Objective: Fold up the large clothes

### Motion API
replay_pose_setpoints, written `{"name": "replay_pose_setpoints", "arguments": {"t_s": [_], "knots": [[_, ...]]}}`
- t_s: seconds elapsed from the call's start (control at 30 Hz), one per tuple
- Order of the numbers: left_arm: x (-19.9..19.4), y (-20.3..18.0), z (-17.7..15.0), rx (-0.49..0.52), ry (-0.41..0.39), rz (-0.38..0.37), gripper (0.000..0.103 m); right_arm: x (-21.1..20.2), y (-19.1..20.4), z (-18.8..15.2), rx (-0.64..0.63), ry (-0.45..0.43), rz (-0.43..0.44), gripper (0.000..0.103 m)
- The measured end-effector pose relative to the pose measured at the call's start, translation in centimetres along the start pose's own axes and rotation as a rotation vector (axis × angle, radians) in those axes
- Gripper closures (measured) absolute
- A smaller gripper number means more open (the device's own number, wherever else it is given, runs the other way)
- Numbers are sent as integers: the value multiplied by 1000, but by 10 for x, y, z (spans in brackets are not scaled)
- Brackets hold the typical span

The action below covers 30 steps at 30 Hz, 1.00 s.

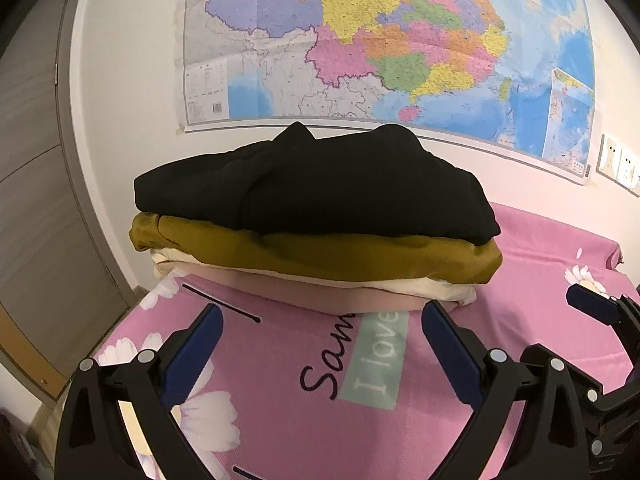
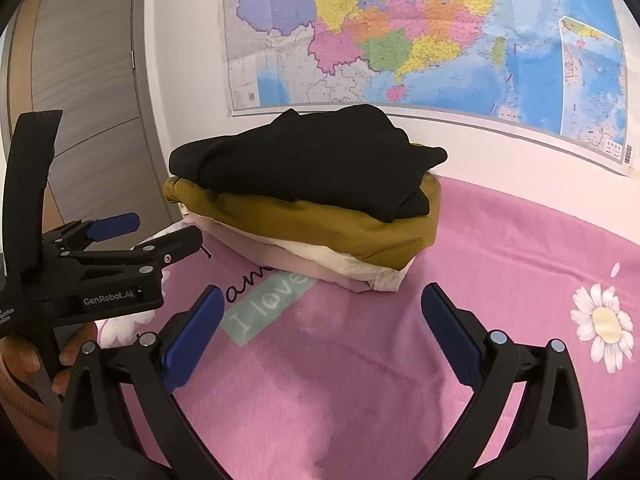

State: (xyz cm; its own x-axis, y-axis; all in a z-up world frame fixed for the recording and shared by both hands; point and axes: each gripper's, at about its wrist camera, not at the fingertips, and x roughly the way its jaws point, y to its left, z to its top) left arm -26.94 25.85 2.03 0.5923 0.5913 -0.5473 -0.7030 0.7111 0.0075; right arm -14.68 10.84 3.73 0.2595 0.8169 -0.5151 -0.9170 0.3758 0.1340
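There is one pile of folded clothes, and it has four things in it. On top lies a black soft folded garment [image 1: 316,188]. Under it is a mustard-yellow folded garment [image 1: 320,254]. Under that is a cream-white folded cloth [image 1: 432,290]. At the bottom is a pale pink folded cloth [image 1: 344,300]. The pile sits in the middle of both pictures, on a pink bed sheet with white daisies and printed words [image 1: 280,400], close to the white wall.

There are two tools. The left gripper with blue pads [image 1: 322,328] shows at the bottom of the left wrist picture. Its two fingers are spread wide apart and hold nothing. The pink sheet shows between them. The right gripper with blue pads [image 2: 322,312] shows at the bottom of the right wrist picture. Its fingers are spread wide too, and they hold nothing. Both sit just in front of the pile and do not touch it.

In the right wrist picture the left gripper is at the left edge, and a hand [image 2: 52,360] holds its handle.

One big colourful paper map [image 1: 380,40] hangs on the wall, at the top of both pictures. A grey wooden door [image 1: 36,208] is on the left. White wall sockets [image 1: 620,164] are at the right edge.

The pile's left side is near the sheet's left edge. To the right of the pile, the sheet lies flat and bare, with lots of room.
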Motion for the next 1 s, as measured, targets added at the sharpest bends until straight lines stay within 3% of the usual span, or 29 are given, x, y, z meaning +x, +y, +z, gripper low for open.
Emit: {"name": "replay_pose_setpoints", "arguments": {"t_s": [1.0], "knots": [[-14, 2, -9, -12, -3, 3, 7, -12, 4, -4, 9, -17, 3, 6]]}}
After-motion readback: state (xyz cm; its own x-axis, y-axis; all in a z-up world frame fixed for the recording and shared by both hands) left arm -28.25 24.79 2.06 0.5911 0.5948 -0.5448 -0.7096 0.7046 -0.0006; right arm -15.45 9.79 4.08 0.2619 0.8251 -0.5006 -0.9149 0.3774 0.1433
